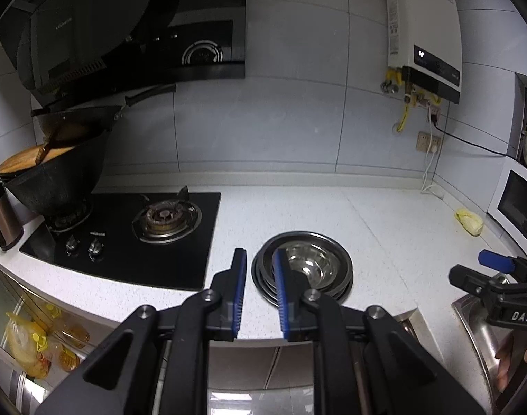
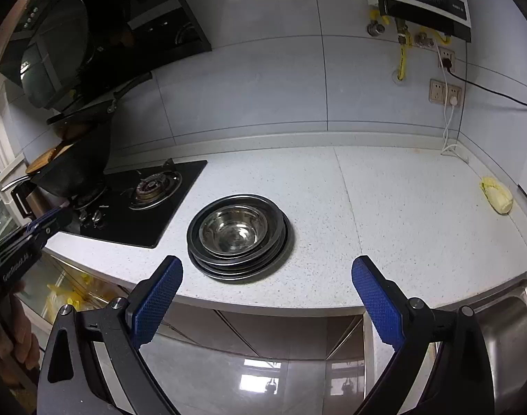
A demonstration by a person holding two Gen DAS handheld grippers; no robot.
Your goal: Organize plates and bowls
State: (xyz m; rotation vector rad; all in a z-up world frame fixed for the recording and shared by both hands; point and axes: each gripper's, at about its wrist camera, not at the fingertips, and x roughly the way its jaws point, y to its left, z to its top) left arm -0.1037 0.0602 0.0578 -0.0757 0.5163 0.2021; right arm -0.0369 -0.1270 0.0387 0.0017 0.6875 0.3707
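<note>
The right tool (image 2: 267, 297) fills the bottom of its own view, its two blue-padded fingers (image 2: 158, 299) spread wide with nothing between them, hovering in front of the rounded front edge of the white speckled surface (image 2: 384, 207). The left tool (image 1: 260, 287) sits at the bottom of its view too, its blue pads (image 1: 241, 290) drawn near together but with a narrow gap left, gripping nothing; whether it counts as fully pressed together cannot be told.

The surface has broad bare room to the right of the stack and behind it up to the tiled wall. A black gas hob (image 2: 139, 200) bounds it on the left, carrying a dark wok (image 1: 56, 186). A steel sink (image 2: 509, 332) cuts into the front right corner. A yellow crumpled cloth (image 2: 498, 199) lies near the far right edge.

A stack of stainless steel plates (image 2: 242, 266) rests near the front edge of the surface, just right of the hob and well apart from the sink. A shiny steel bowl (image 2: 234, 230) sits upright inside the top plate, a little off centre toward the back. The plates' dark rims are slightly staggered, not perfectly aligned.

Neither tool touches the stack.
</note>
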